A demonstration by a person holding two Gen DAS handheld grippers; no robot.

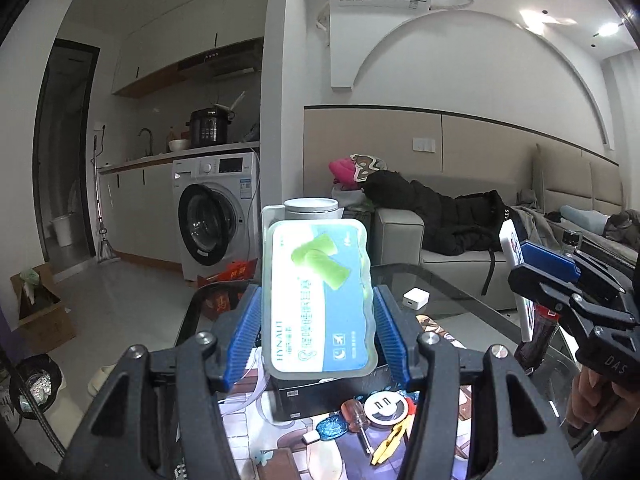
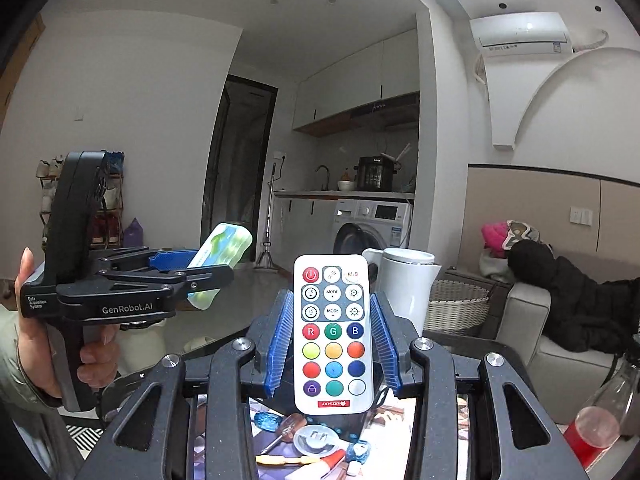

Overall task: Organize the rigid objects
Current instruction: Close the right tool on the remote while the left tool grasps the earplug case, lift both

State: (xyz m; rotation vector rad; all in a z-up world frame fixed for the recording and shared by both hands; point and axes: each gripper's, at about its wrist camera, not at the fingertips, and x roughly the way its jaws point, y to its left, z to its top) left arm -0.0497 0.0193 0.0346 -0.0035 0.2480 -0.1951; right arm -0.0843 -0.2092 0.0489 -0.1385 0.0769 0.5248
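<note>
Earplug case sits clamped between the blue pads of your left hand-held gripper, high above the cluttered desk; your right hand-held gripper pinches the remote by its long edges. Both point roughly level, side by side. Tilt either one further and its smooth plastic could slip onto the screwdriver below.

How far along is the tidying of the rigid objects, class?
Done: nothing visibly sorted. In hand: left tongs grip the earplug case; right tongs grip the remote. Left: screwdriver, round plug and small clutter still on the table.
</note>
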